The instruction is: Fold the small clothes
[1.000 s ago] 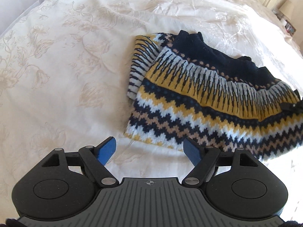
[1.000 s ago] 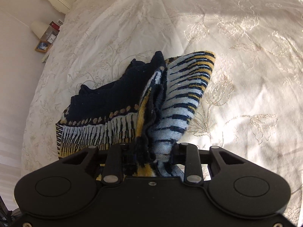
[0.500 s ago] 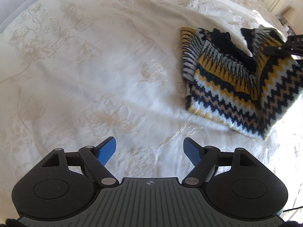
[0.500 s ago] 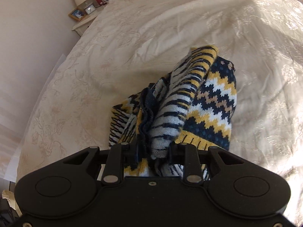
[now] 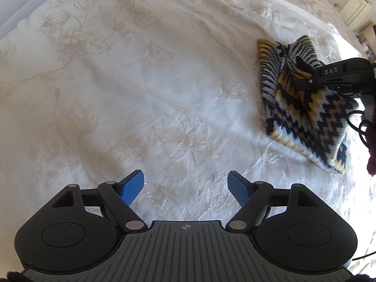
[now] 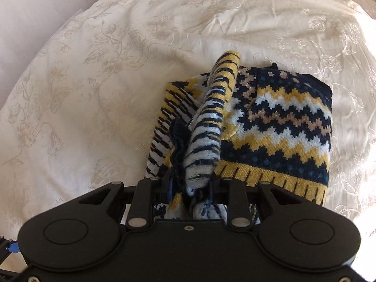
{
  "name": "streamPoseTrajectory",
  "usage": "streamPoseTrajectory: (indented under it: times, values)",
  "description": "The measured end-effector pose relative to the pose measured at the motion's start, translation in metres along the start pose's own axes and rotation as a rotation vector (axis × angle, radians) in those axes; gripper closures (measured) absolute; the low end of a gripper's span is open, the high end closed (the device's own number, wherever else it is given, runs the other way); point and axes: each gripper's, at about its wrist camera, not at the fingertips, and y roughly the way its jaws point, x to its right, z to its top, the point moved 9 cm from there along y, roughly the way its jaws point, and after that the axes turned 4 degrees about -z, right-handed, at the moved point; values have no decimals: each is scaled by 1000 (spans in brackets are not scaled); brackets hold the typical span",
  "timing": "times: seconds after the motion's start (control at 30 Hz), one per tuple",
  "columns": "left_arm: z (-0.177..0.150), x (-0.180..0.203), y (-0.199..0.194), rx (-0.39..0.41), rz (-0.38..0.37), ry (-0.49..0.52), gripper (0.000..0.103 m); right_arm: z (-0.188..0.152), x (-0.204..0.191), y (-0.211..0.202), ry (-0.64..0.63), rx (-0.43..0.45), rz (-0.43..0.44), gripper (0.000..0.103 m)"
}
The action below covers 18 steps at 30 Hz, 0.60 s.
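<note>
Sweater (image 6: 270,127) on bed (image 6: 98,75), part-folded. Right gripper (image 6: 191,185) fingers clamped on bunched striped edge, lifted above sweater body, likely to carry fold across. Left gripper (image 5: 185,185) fingers wide, empty, well apart from sweater, out of fold's way.

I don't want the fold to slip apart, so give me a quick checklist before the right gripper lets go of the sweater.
1. Right gripper shut on the sweater: ok.
2. Left gripper open and free to help: ok.
3. Left gripper near the sweater: not ok, it hovers apart over the bedspread.
4. Sweater lying flat: not ok, the gripped part is bunched and raised.
5. Layers underneath aligned: cannot tell.
</note>
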Motion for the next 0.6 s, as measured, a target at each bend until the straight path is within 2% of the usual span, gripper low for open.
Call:
streamPoseTrajectory:
  times: [0.07,0.1,0.23,0.33,0.47,0.6]
  values:
    - [0,3,1,-2,-6,0,25,-1,-4,2,-11,-9,5,63]
    - [1,5,1,-2,-8,3,25,-1,-8,2,-17,-12,28,58]
    - [6,17,1,8,-17,23,25,-6,-24,-10,-1,14,204,53]
    - [15,30,0,29,-28,42,25,-8,-19,-25,27,53,253,49]
    - [35,52,-3,78,-53,67,25,-13,12,-47,117,106,281,47]
    - [57,82,-4,126,-101,95,25,-17,53,-61,204,158,248,40]
